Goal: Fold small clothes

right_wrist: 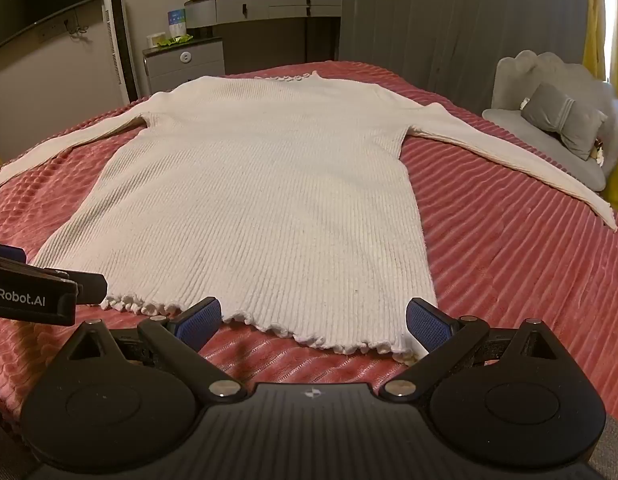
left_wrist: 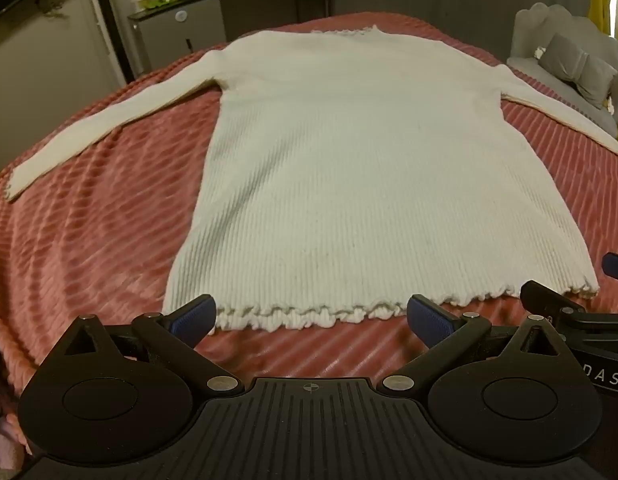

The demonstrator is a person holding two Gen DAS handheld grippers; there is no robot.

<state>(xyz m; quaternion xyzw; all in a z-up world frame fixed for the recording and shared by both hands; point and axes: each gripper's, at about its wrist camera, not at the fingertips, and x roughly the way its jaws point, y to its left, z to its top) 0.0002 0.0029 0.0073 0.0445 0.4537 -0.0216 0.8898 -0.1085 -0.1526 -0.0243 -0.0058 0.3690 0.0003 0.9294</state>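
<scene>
A white ribbed long-sleeved sweater (left_wrist: pixel 349 168) (right_wrist: pixel 261 200) lies flat on the pink ribbed bedspread (left_wrist: pixel 101 232) (right_wrist: pixel 509 264), neck away from me, both sleeves spread out to the sides, frilled hem nearest me. My left gripper (left_wrist: pixel 311 318) hangs open just short of the hem's left half, nothing between its blue pads. My right gripper (right_wrist: pixel 313 322) is open too, over the hem's right corner, its right pad close by the corner. Each gripper's black body shows at the edge of the other's view.
Beyond the bed stand a grey cabinet (right_wrist: pixel 185 62) and a dresser with bottles and a round mirror (right_wrist: pixel 269 4). A grey chair with a cushion (right_wrist: pixel 561 124) is at the right. A white tower heater (right_wrist: pixel 117 40) stands at the back left.
</scene>
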